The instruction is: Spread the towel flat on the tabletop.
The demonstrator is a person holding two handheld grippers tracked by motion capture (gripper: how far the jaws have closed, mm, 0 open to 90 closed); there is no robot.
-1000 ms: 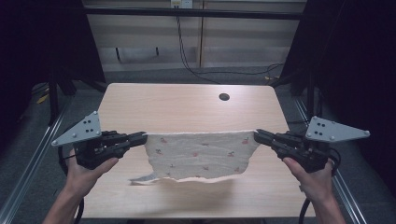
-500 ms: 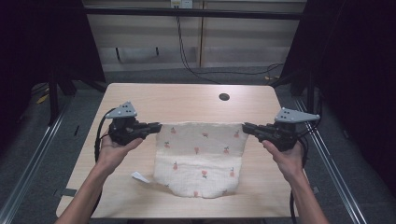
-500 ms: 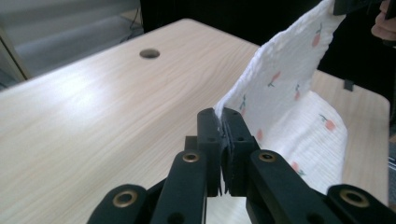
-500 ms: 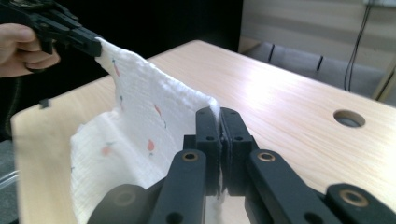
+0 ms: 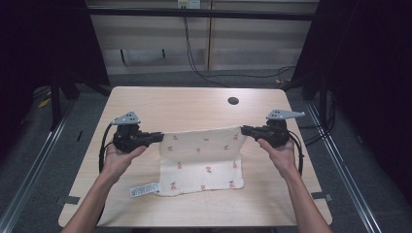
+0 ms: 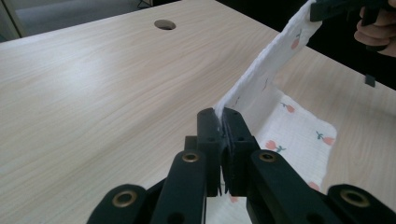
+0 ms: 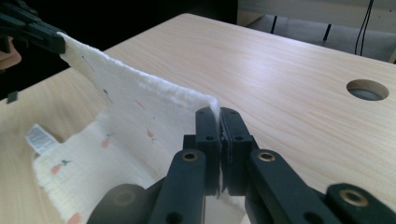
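Note:
A white cloth [image 5: 203, 160] with small red fruit prints is stretched between my two grippers over the wooden table [image 5: 194, 107]. My left gripper [image 5: 159, 136] is shut on the cloth's upper left corner [image 6: 223, 109]. My right gripper [image 5: 244, 130] is shut on its upper right corner [image 7: 212, 105]. The top edge is lifted and taut; the lower part [image 7: 70, 172] lies on the table, with a white label [image 5: 144, 189] sticking out at its lower left. In the left gripper view the cloth [image 6: 275, 70] runs up to the other gripper [image 6: 343, 7].
A round cable hole [image 5: 233, 101] sits in the table near its far right. The far half of the table is bare wood. Dark frame posts and rails [image 5: 43, 160] flank both sides, and cables [image 5: 194, 58] hang behind the far edge.
Both grippers have moved away from me and lower with the cloth. The cloth, hanging in the air a second ago, now has its lower half laid flat on the table.

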